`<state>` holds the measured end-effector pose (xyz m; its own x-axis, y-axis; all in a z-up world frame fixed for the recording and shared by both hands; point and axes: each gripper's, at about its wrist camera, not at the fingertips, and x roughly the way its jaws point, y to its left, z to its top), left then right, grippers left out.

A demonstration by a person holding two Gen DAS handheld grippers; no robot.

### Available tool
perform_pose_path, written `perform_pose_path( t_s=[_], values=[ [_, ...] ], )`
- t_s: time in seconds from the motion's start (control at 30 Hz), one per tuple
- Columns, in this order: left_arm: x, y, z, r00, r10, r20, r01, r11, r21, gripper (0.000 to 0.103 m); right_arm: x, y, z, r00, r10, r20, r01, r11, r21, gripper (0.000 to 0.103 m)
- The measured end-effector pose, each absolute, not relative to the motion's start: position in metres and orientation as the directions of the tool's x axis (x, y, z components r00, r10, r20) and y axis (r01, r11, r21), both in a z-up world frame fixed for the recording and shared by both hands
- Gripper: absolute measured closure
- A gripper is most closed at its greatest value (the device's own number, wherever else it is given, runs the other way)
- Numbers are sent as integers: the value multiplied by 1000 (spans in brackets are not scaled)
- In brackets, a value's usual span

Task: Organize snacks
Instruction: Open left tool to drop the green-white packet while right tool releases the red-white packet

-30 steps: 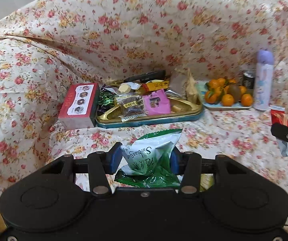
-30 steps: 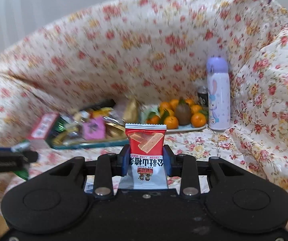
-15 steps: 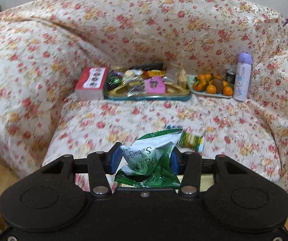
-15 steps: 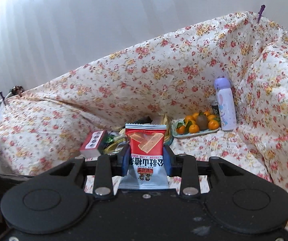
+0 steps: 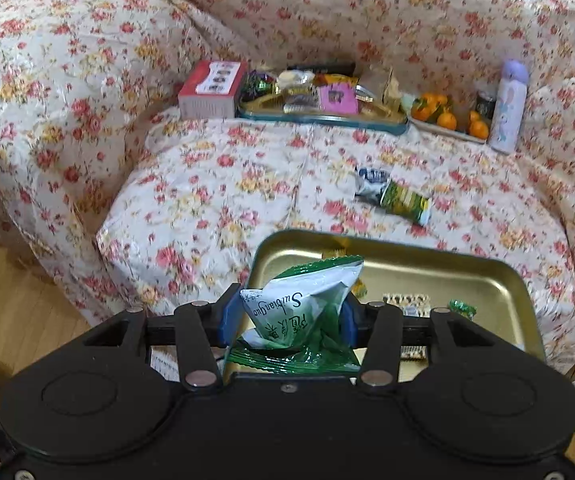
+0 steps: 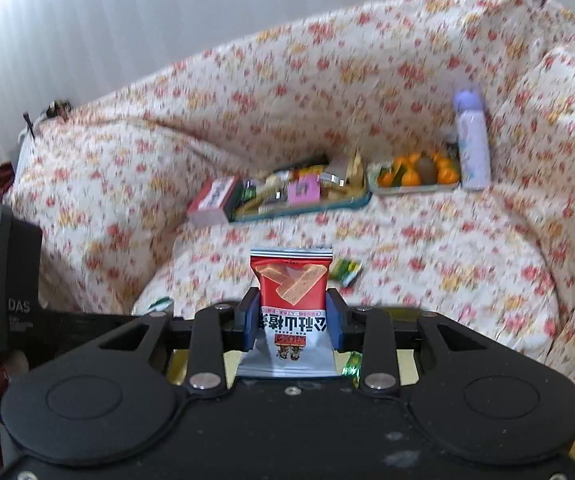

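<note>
Both hand-held grippers have pulled back from the sofa (image 5: 215, 184) this past second: my left hand-held gripper (image 5: 287, 316) stays clamped on the crinkly green-and-white foil packet (image 5: 299, 304), now above a near gold tin tray (image 5: 483, 276) that has come into view. My right hand-held gripper (image 6: 292, 322) keeps squeezing the glossy red wafer packet (image 6: 292, 292), upright. I judge both are about to be dropped into that smooth, round-cornered tray. A green packet (image 5: 405, 200) remains on the quilted floral cover, the far tray (image 5: 323, 118) beyond.
</note>
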<state>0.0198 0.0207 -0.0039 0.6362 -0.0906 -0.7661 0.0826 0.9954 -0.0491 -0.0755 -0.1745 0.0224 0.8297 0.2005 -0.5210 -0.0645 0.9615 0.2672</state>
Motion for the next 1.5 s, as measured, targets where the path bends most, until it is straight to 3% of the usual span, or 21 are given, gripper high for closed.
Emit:
perform_pose_path(
  t_s=[0.2, 0.4, 0.67, 1.5],
  values=[
    [21, 15, -13, 617, -72, -784, 80, 996, -28, 48, -66, -166, -5, 759, 195, -621, -32, 964, 263, 67],
    [25, 10, -19, 605, -40, -795, 70, 998, 4, 47, -65, -161, -16, 730, 197, -654, -32, 966, 255, 67],
    [24, 2, -20, 616, -10, -787, 84, 995, 54, 45, -62, -161, -16, 723, 196, -663, -27, 966, 256, 67],
    [26, 3, -19, 610, 2, -792, 64, 997, 51, 38, -60, -157, -20, 709, 214, -672, -44, 964, 260, 67]
  ],
)
